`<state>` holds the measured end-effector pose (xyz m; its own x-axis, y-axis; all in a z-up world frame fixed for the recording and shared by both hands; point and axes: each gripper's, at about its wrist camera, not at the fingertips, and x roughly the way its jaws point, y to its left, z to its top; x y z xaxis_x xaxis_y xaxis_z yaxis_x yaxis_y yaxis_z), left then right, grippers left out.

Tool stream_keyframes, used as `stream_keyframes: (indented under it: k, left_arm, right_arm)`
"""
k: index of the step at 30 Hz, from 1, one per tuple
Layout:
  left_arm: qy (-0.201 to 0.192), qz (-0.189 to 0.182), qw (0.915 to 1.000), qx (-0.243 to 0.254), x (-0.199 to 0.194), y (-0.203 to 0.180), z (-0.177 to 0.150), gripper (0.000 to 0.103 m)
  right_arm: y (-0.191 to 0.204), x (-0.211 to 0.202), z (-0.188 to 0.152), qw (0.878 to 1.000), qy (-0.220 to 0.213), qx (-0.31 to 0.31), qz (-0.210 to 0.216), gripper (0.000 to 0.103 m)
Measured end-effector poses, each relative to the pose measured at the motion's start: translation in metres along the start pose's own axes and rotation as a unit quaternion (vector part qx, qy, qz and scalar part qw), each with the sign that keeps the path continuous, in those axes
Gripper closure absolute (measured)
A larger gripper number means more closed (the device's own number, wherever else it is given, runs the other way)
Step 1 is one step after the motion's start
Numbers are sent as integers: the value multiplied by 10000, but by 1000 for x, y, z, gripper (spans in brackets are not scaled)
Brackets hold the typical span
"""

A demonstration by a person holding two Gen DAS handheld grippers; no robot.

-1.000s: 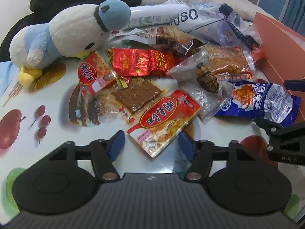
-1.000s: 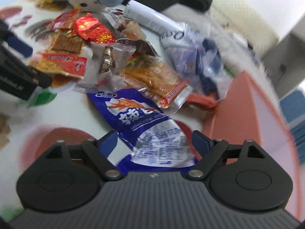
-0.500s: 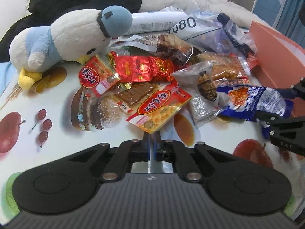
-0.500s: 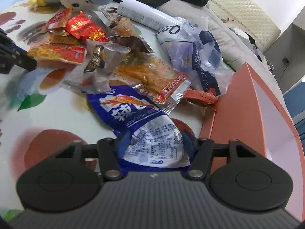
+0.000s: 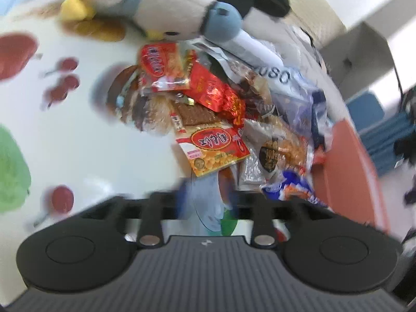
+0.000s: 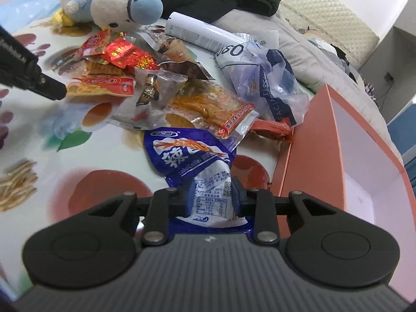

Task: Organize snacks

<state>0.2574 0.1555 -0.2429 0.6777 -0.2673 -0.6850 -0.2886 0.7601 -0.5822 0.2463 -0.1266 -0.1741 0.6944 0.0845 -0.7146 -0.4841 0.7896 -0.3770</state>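
Beside the orange box [image 6: 306, 140], on its open side, the snack pile covers a fruit-printed tablecloth [image 6: 33, 135]. The right gripper [image 6: 212, 196] has its jaws closing on the near end of the blue snack packet [image 6: 192, 161], and both pads already press the wrapper; the packet's tail is hidden under the gripper body. That packet lies just beside the box's outer wall, with a clear-and-orange packet [image 6: 210, 106] overlapping its far edge. Only part of the box's white inside shows, and its far corner is cut off by the frame.

Farther from the box, the left gripper [image 5: 208, 197] has its jaws opening, with nothing between them but tablecloth. Its view is heavily blurred, so the fingertips smear and their edges are hard to place. Just ahead of them lies a red-and-yellow packet [image 5: 213, 150], touching a dark square one [image 5: 195, 114] that is half buried. Beyond, a shiny red packet [image 6: 127, 57] sits on the pile.

At the far side from the box, a plush penguin [image 6: 114, 5] lies on its side next to a white tube [image 6: 200, 33], whose lower end disappears under a crumpled clear bag [image 6: 267, 78]. Print on most wrappers is too small to read.
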Motion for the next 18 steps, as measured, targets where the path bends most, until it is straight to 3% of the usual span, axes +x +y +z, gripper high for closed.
stream_keyframes:
  k: [1, 3, 6, 11, 15, 18]
  left_arm:
    - [-84, -81, 9998, -140, -2, 3, -1, 32]
    - [-127, -338, 9986, -396, -1, 7, 0, 32]
    - [-199, -399, 9960, -778, 3, 13, 3, 33]
    - [-199, -652, 9792, -1909, 21, 33, 12, 38]
    - [-102, -653, 9714, -2279, 34, 37, 19, 53]
    - [14, -472, 9756, -2144, 41, 30, 22, 69]
  right_arm:
    - [0, -2, -1, 10000, 0, 41, 31, 72]
    - [-3, -5, -3, 9998, -1, 163, 116, 73]
    - [-7, -9, -6, 9990, -15, 399, 216, 79]
    - [-9, -6, -7, 9985, -2, 494, 218, 80]
    - [-11, -4, -8, 9983, -19, 528, 229, 81]
    - [-12, -3, -7, 9981, -42, 563, 261, 83]
